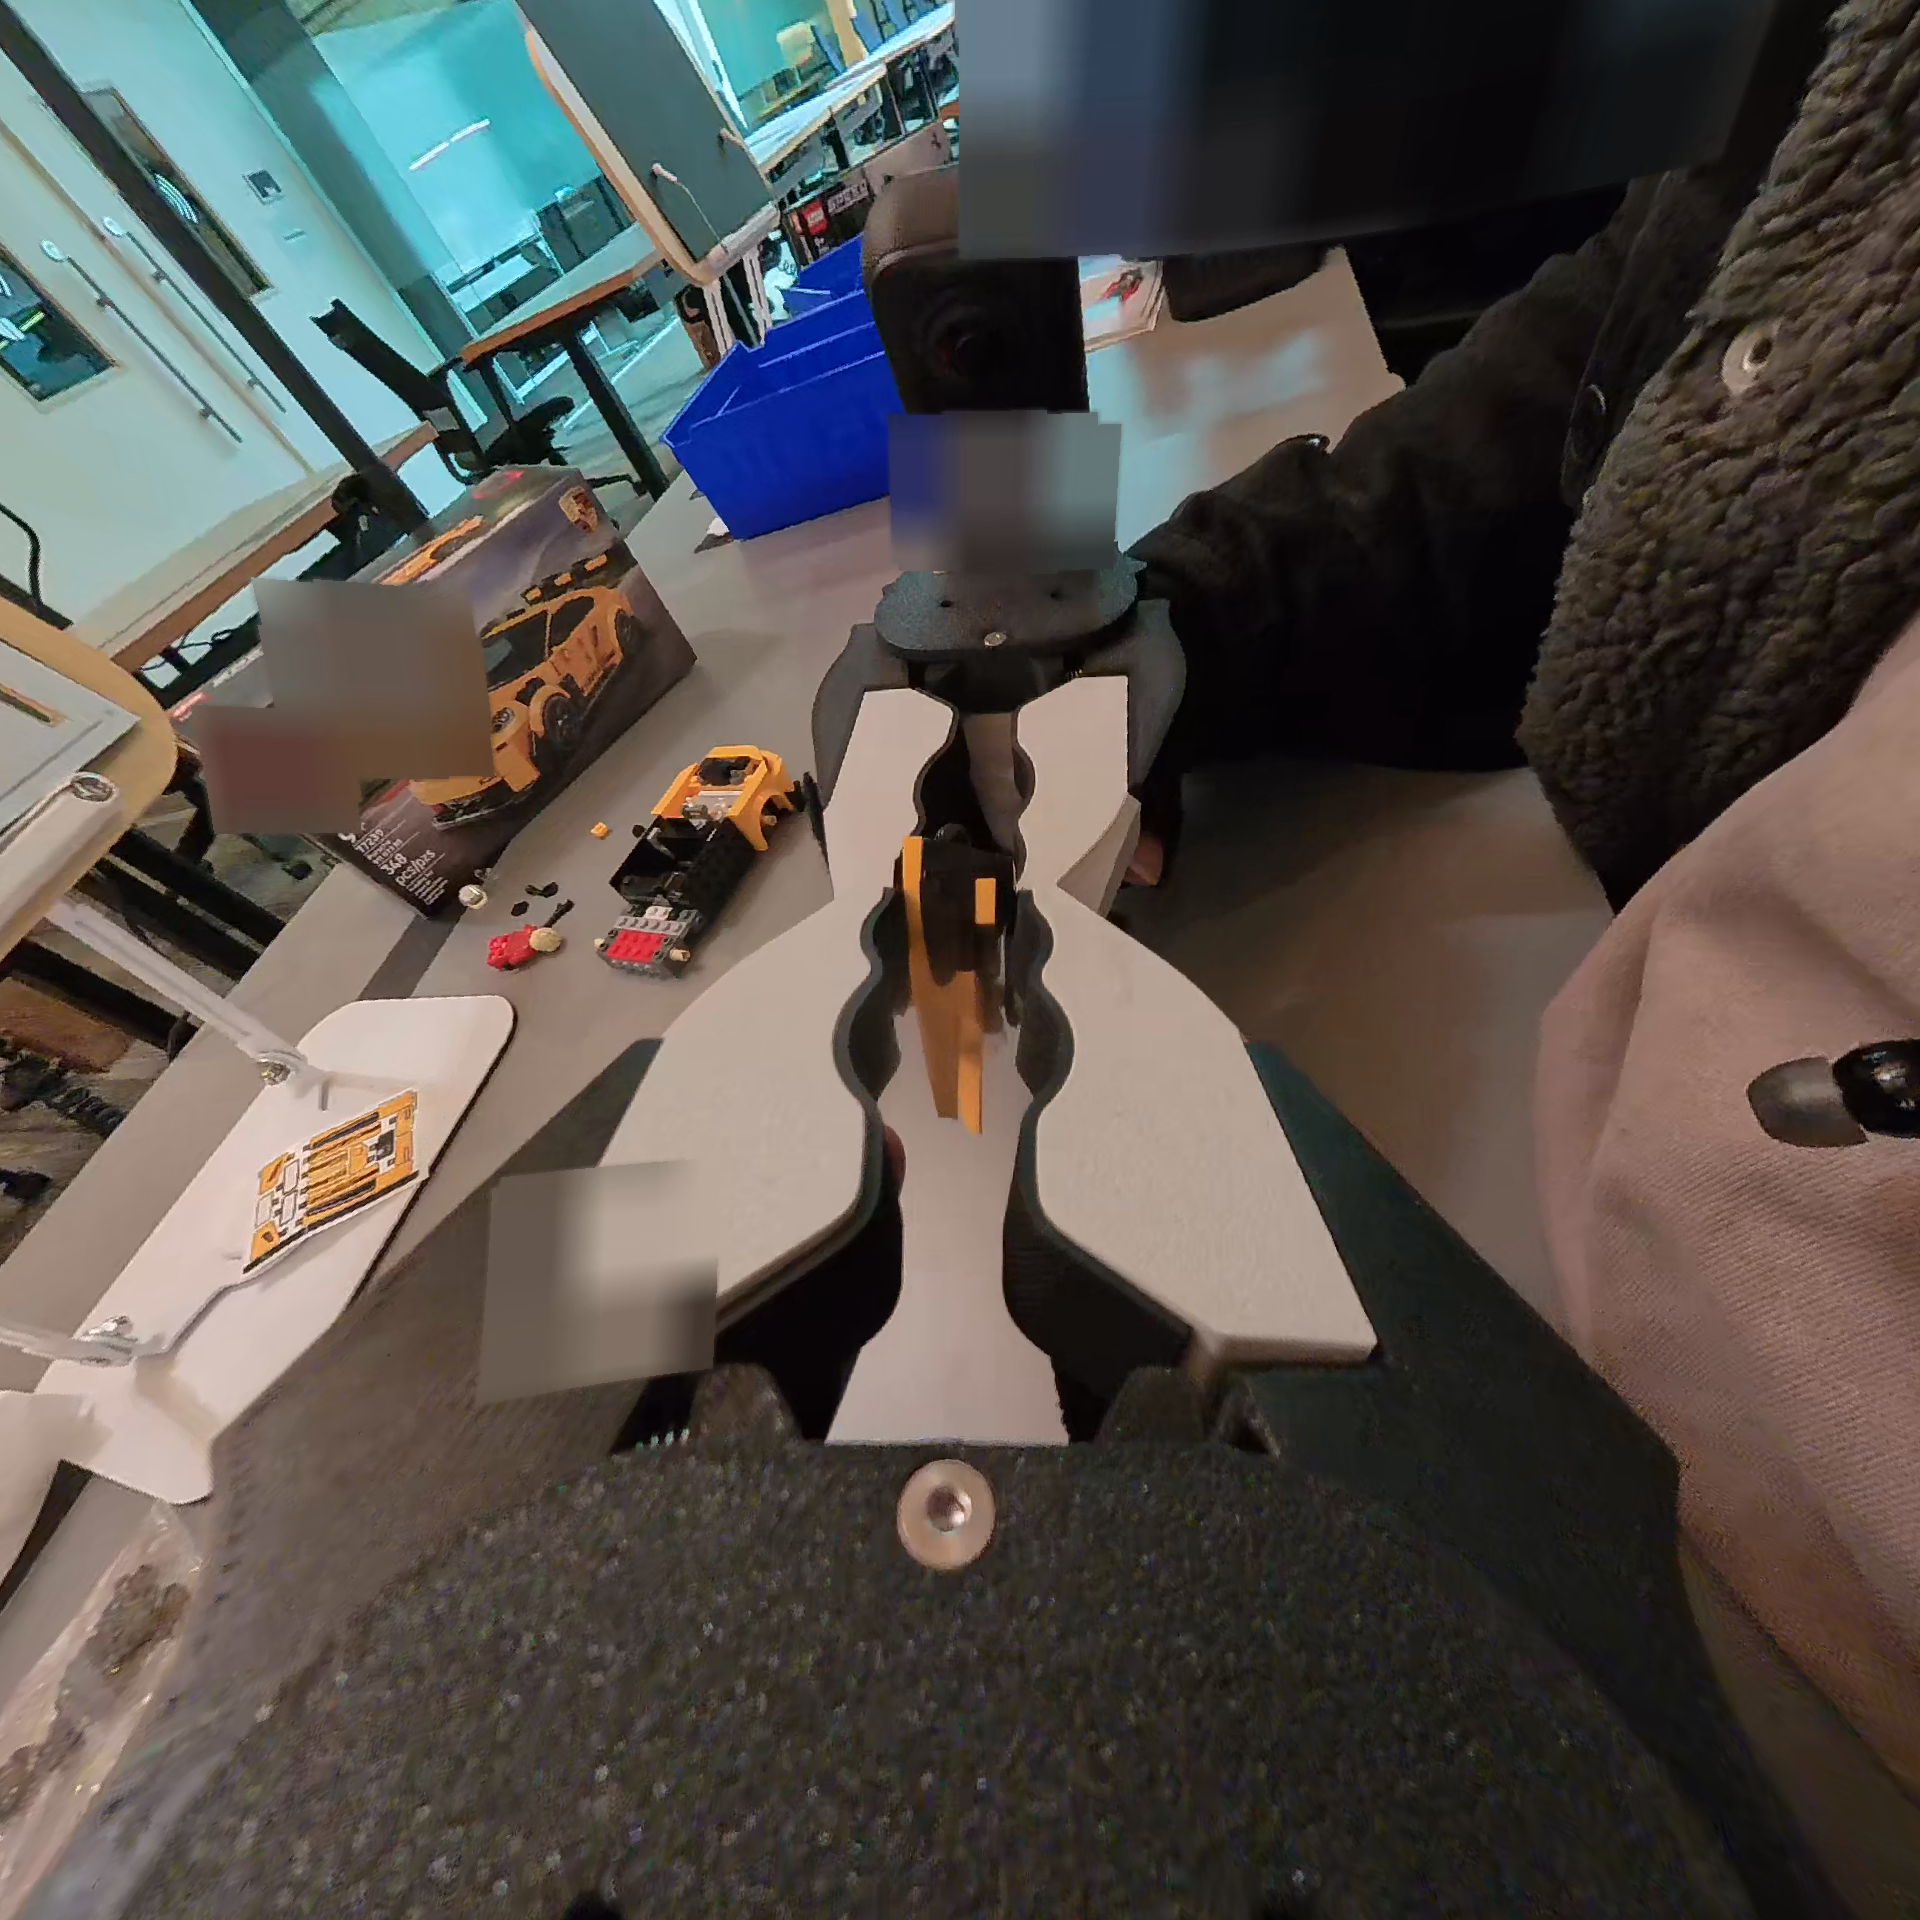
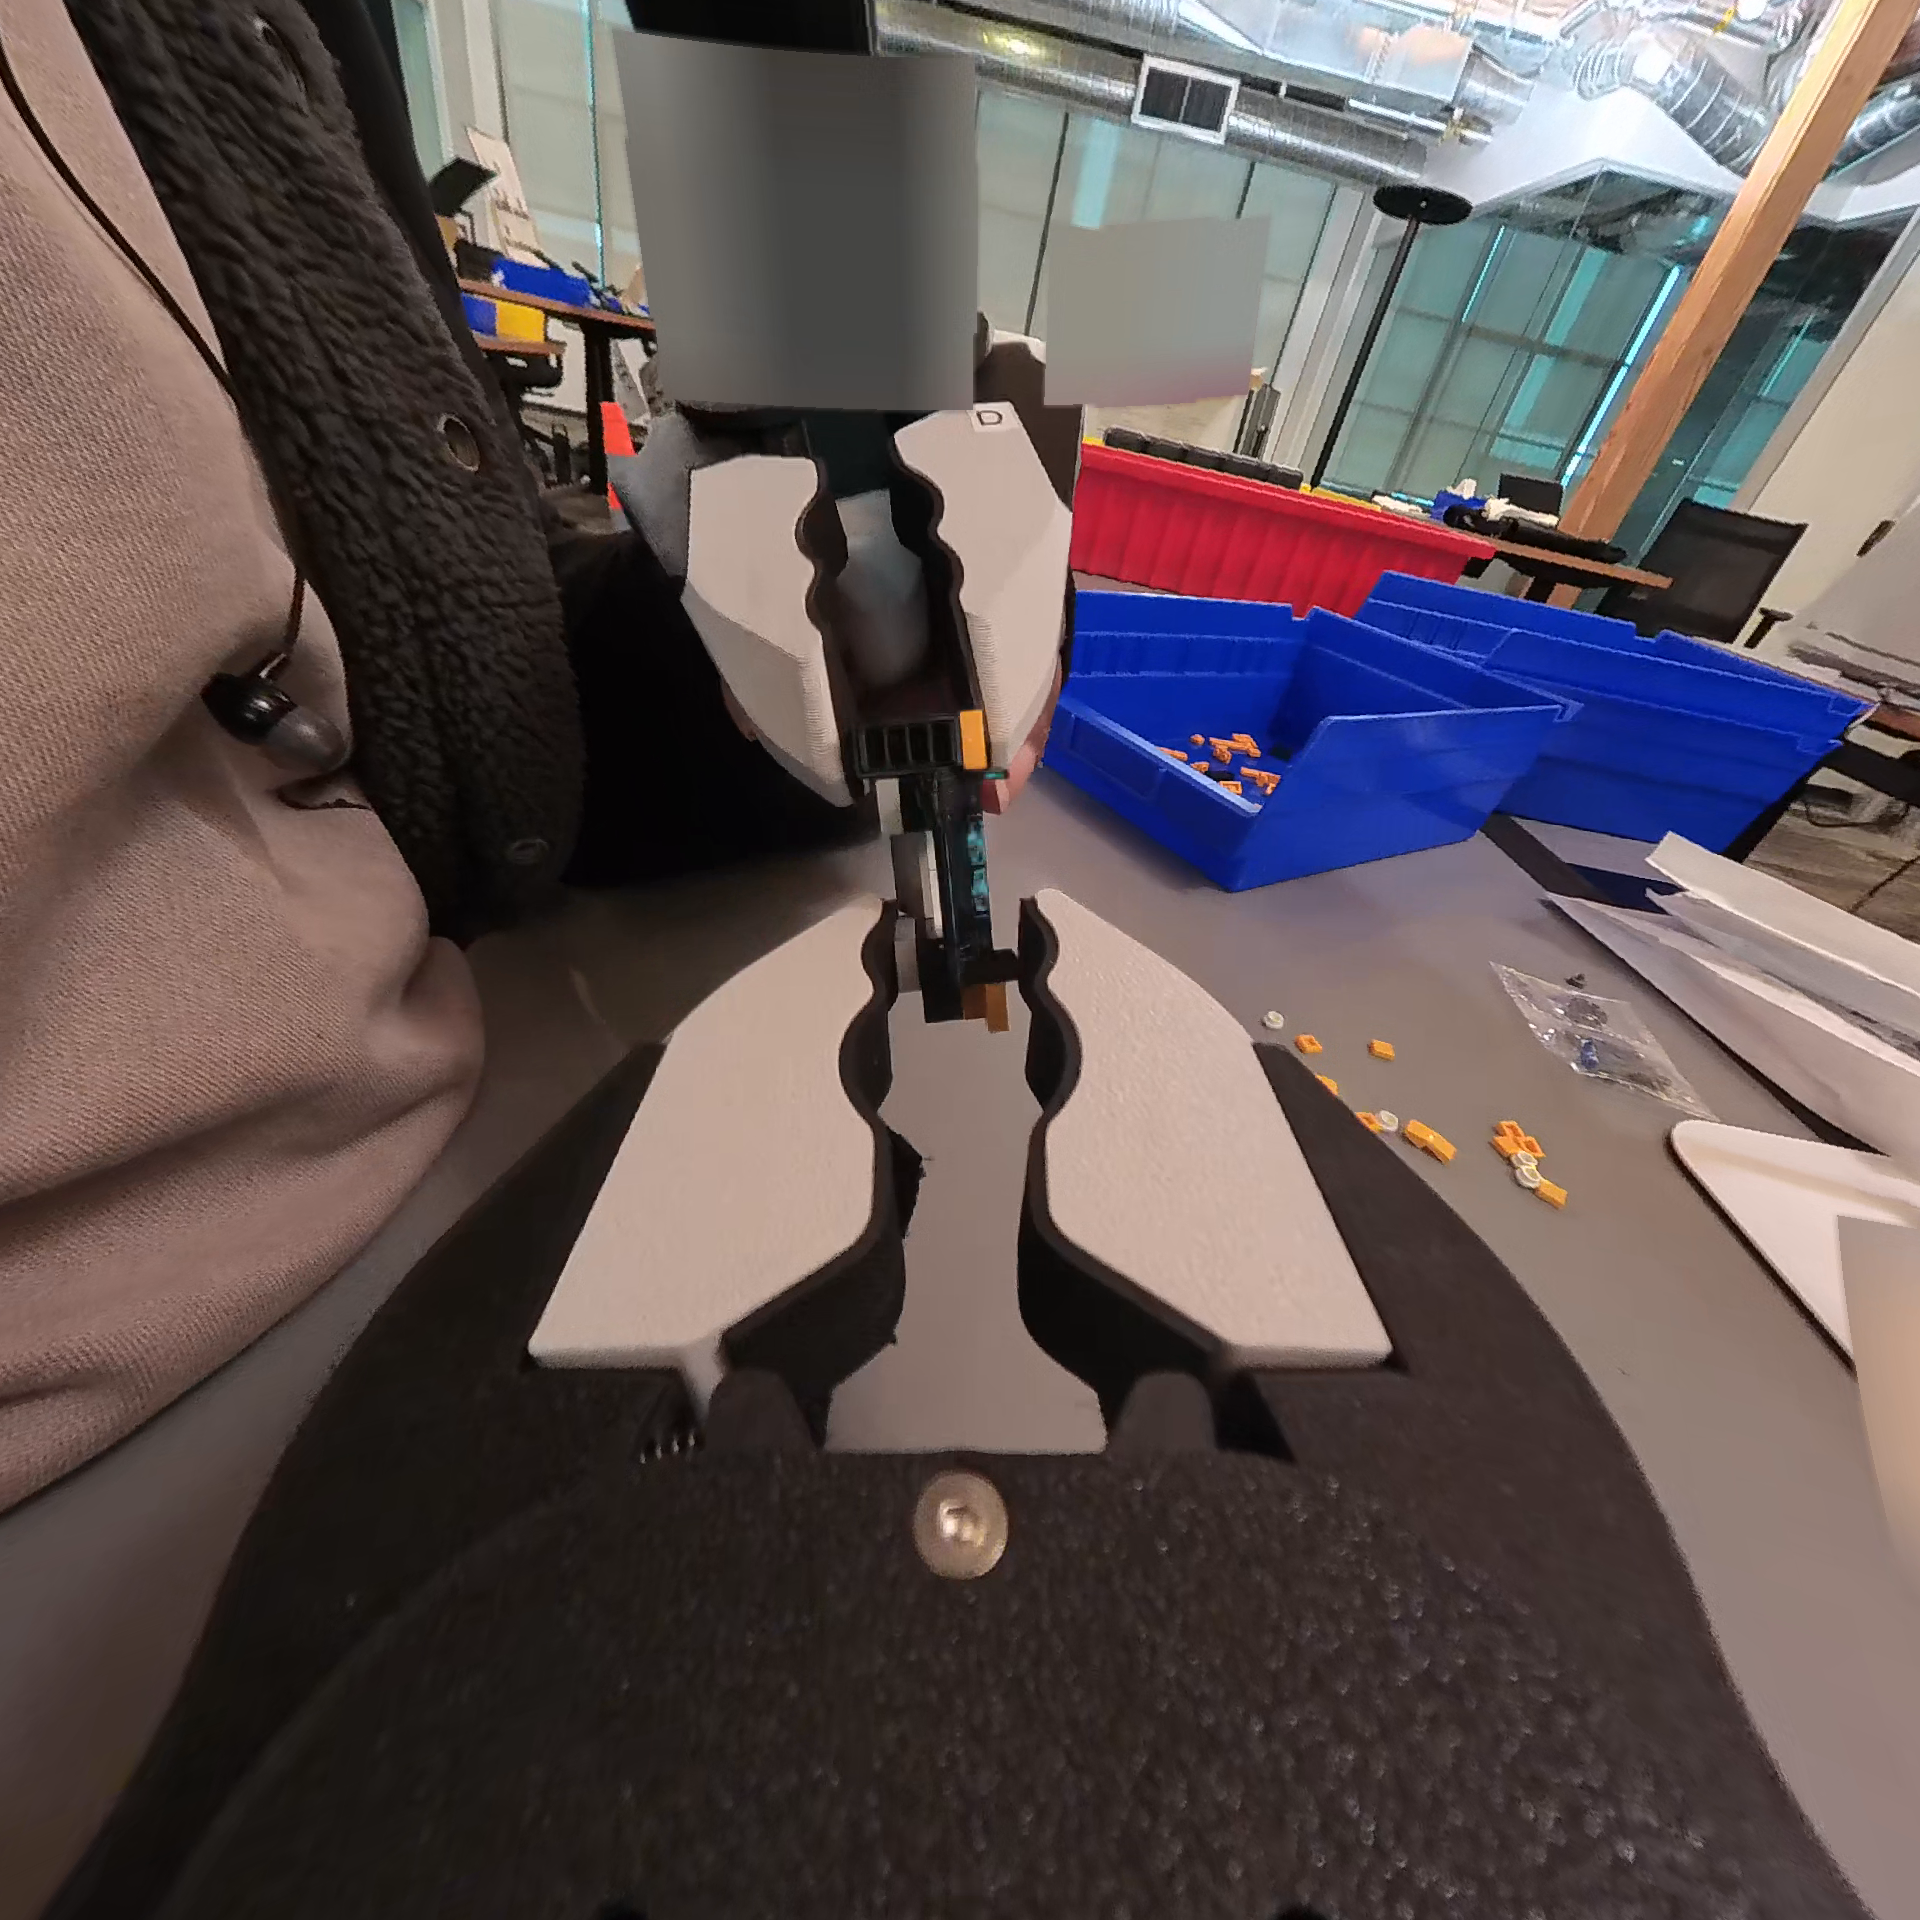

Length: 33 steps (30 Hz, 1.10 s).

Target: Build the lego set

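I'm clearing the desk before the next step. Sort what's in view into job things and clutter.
Job:
- yellow-black piece, between both claws: left claw, right claw
- half-built car
- minifigure
- loose orange bits
- sticker sheet
- near blue bin with orange parts

Clutter:
- set box
- red bin
- parts bag
- white papers

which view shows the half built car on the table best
The left wrist view: the half-built car lies in plain sight on the grey table, beside the set's box. The right wrist view does not show it at all.
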Tool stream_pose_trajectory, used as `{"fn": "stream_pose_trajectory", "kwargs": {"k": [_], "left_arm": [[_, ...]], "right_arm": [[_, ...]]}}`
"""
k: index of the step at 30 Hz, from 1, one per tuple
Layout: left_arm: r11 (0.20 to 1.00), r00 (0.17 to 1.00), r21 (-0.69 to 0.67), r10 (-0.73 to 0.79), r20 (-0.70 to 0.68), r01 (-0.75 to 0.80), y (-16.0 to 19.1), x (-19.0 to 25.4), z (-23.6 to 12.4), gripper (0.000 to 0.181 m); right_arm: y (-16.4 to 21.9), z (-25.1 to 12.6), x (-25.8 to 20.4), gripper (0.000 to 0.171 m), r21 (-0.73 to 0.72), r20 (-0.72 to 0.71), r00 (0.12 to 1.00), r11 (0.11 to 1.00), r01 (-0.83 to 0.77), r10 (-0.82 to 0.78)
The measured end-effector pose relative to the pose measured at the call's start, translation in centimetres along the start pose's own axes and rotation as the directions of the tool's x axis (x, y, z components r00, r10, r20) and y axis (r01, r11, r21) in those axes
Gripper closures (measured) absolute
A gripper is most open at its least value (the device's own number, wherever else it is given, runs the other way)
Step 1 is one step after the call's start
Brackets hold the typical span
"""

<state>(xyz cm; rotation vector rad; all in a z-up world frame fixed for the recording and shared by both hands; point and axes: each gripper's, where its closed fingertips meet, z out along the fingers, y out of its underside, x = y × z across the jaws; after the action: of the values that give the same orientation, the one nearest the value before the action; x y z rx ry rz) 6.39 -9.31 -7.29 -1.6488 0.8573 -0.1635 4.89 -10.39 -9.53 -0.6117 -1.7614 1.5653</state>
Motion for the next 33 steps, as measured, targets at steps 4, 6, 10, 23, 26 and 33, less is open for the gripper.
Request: {"fn": "stream_pose_trajectory", "kwargs": {"k": [4,6,10,23,26,33], "left_arm": [[1.000,1.000,-0.009,0.014,0.001,-0.014,0.1,0.1,0.0,0.162],[1.000,1.000,-0.015,0.022,-0.002,-0.022,0.1,0.2,0.0,0.162],[1.000,1.000,-0.013,0.024,-0.002,-0.024,0.2,0.2,0.0,0.162],[0.990,0.999,-0.143,-0.008,-0.049,0.001,4.2,-0.2,0.4,0.150],[0.975,0.998,-0.215,0.035,-0.061,-0.047,5.5,0.4,1.1,0.158],[0.978,0.984,0.119,-0.162,-0.071,0.169,1.9,-1.2,-0.1,0.159]], "right_arm": [[0.1,0.1,0.0,0.149,-0.008,-0.006,1.000,1.000,0.012,-0.012],[0.2,0.1,-0.1,0.149,-0.016,-0.005,1.000,1.000,0.018,-0.018],[0.2,0.1,0.0,0.149,-0.020,-0.007,1.000,1.000,0.019,-0.019],[5.0,-0.3,0.8,0.150,-0.418,-0.043,0.994,0.906,0.071,-0.097],[5.6,-0.3,0.7,0.149,-0.456,-0.038,0.996,0.888,0.059,-0.085],[-0.2,-0.8,1.7,0.149,-0.144,-0.104,0.994,0.989,-0.043,0.028]]}}
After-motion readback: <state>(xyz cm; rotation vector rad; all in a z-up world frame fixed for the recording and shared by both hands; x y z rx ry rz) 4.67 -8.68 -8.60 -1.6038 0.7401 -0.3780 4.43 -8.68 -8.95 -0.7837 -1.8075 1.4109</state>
